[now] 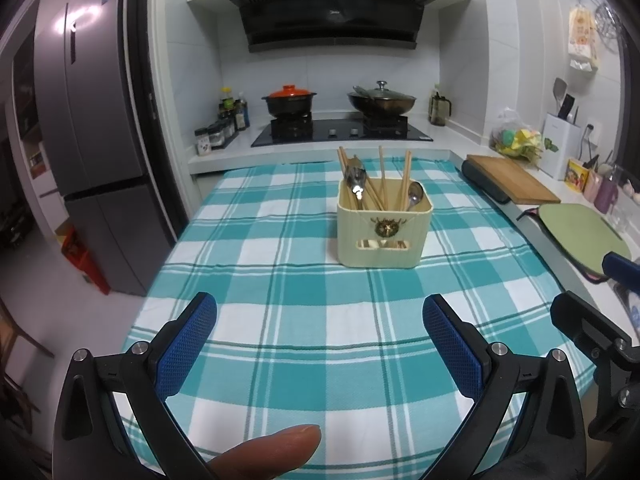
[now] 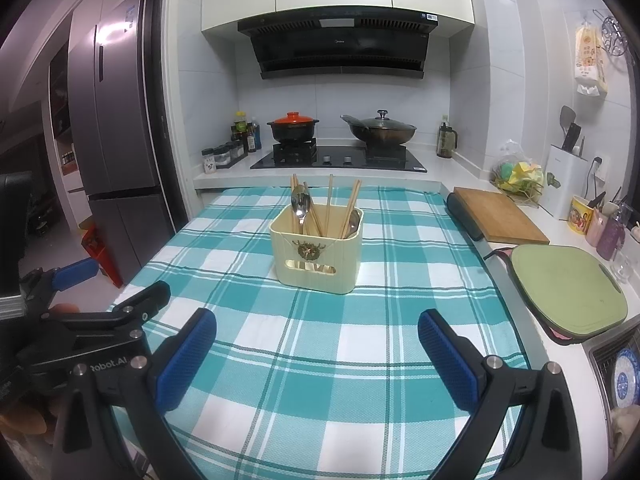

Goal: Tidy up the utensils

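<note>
Item: cream utensil holder point(image 2: 316, 252), ahead of both claws, on checked cloth point(image 2: 320, 360). Contents: chopsticks point(image 2: 329, 204), spoons point(image 2: 300, 204); light, stiff, likely slippery; grip mid-shaft. Left gripper point(image 1: 320, 348) and right gripper point(image 2: 318, 354): spread wide, empty.

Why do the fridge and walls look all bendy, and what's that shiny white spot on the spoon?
In both wrist views the fisheye lens bends the fridge and walls near the dark corners. In the left wrist view, light glares off a spoon in the cream holder, and a finger sits blurry at the bottom.
</note>
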`<state>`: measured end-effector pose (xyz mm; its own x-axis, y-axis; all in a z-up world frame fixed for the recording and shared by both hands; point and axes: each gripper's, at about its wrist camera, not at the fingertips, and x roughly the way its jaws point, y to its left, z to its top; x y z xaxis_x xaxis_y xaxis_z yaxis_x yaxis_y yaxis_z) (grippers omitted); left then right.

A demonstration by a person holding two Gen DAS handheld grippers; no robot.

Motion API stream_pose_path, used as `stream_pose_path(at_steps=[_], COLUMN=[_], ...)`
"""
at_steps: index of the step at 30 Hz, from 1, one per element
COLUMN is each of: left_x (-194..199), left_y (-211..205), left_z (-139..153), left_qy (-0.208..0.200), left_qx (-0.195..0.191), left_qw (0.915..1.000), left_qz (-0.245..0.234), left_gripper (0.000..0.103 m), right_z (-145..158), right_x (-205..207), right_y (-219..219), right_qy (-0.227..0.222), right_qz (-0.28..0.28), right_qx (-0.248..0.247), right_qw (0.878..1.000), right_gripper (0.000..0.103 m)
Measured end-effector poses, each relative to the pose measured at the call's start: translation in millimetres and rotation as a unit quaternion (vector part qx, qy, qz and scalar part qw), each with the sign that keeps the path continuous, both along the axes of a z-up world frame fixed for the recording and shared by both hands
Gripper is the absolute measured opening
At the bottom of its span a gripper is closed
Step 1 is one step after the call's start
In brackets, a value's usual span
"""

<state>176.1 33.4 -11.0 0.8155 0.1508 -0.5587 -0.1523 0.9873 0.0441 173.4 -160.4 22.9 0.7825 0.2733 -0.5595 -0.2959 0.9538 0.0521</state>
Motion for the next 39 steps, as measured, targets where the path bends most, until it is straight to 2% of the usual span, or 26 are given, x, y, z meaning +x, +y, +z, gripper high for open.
stream_pose_path(at_steps=[30,35,39], left_x=[0.2,2.0,1.8], left_y=[0.4,1.7,-2.1], left_z=[0.9,0.6,1.9], left_qy=[0.001,0.001,-0.008], left_qx=[-0.002,-0.014,0.001], left_qw=[1.0000,0.9999,1.0000], left_qz=[0.000,-0.003,-0.002], left_gripper=[0.103,0.103,0.102], right_z=[0.1,-0.5,-1.5], right_x=[0.0,0.2,1.4], right_y=[0.8,-0.1,-3.3], right_qy=[-0.002,-0.002,0.000], right_qz=[0.004,0.004,0.002], right_qx=[-0.004,-0.004,-0.004], right_qw=[1.000,1.000,1.000], right_gripper=[0.103,0.103,0.103])
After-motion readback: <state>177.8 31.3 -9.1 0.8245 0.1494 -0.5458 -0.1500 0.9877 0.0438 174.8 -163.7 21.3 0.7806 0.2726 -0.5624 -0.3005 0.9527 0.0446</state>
